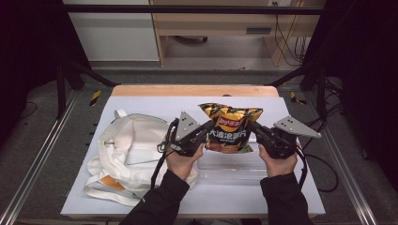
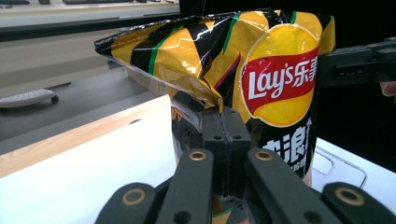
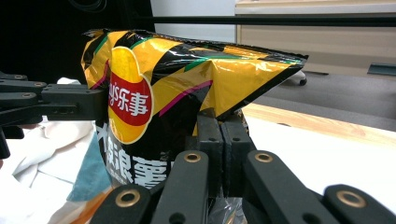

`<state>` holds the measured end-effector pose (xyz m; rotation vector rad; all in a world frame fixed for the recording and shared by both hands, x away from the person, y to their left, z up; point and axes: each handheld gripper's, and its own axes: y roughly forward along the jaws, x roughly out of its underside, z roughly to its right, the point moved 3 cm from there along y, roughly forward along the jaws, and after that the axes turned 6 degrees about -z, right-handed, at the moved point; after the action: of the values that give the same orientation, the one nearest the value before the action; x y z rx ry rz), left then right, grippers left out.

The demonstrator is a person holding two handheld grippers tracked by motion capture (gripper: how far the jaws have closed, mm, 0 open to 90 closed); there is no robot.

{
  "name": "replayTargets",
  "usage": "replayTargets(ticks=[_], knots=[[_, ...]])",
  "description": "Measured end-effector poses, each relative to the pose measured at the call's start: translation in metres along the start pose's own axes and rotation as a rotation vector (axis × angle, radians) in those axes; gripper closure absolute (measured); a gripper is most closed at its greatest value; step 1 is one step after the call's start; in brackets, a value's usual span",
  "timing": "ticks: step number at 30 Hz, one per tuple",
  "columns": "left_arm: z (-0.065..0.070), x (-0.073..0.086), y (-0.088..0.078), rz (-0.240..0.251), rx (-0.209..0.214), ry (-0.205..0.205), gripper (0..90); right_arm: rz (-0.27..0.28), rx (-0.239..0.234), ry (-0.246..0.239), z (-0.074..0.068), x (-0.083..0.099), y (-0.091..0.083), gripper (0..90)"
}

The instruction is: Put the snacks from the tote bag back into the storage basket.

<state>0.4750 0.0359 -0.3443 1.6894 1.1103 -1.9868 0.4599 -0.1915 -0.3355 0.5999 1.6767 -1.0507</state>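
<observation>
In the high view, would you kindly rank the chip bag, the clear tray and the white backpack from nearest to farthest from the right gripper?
1. Chip bag: clamped in the right gripper, just to its left.
2. Clear tray: on the table, below the chip bag.
3. White backpack: far left side of the table.

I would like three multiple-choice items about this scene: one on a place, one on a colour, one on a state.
1. Where does the white bag lie?
A. left of the chip bag
B. right of it
C. on top of it

2. Main colours of the chip bag?
A. blue and white
B. yellow and black
C. green and pink

3. How is the chip bag held?
A. by neither gripper
B. by one gripper
C. by the left gripper and the right gripper

Key: 1 A, high view shows it left; 2 B, seen on the foil; 3 C, both jaws pinch its sides.
</observation>
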Motion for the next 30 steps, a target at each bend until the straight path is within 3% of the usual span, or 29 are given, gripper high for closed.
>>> replayTargets(ticks=[30], knots=[[-0.022, 0.043, 0.033, -0.102, -0.063, -0.039, 90.0, -0.127, 0.023, -0.006, 0.006, 0.031, 0.050, 88.8]])
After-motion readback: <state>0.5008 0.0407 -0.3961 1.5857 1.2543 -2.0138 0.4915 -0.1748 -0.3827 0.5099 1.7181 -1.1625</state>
